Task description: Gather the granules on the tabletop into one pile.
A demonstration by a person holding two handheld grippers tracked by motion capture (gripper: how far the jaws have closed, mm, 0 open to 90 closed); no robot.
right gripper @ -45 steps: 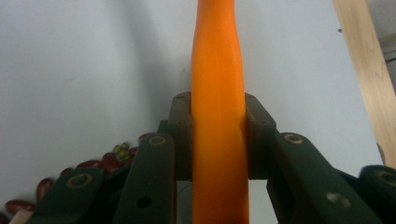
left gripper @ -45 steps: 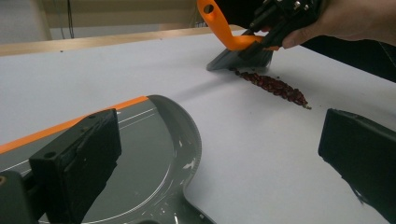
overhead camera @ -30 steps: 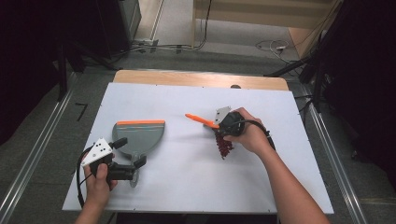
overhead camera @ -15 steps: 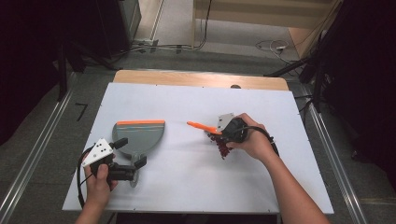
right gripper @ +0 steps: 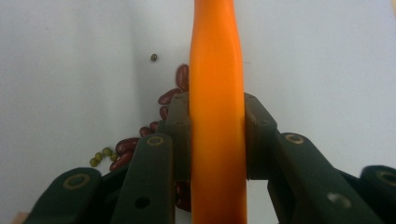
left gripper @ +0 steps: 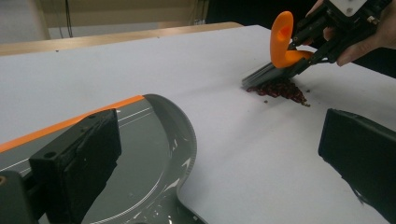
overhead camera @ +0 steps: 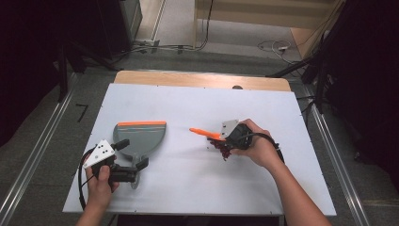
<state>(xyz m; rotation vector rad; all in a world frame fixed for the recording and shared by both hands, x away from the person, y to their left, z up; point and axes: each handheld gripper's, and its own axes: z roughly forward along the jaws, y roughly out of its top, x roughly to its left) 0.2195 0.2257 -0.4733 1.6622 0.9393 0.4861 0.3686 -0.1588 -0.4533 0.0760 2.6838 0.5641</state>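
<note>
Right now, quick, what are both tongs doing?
Left tongs: open, jaws on either side of the grey dustpan handle.
Right tongs: shut on the orange brush, over the beans.

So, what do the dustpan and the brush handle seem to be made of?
The dustpan looks like grey moulded plastic: its smooth, glossy surface catches highlights, and an orange strip, perhaps rubber, runs along its front edge. The brush handle looks like smooth, slightly shiny orange plastic, uniform in colour.
</note>
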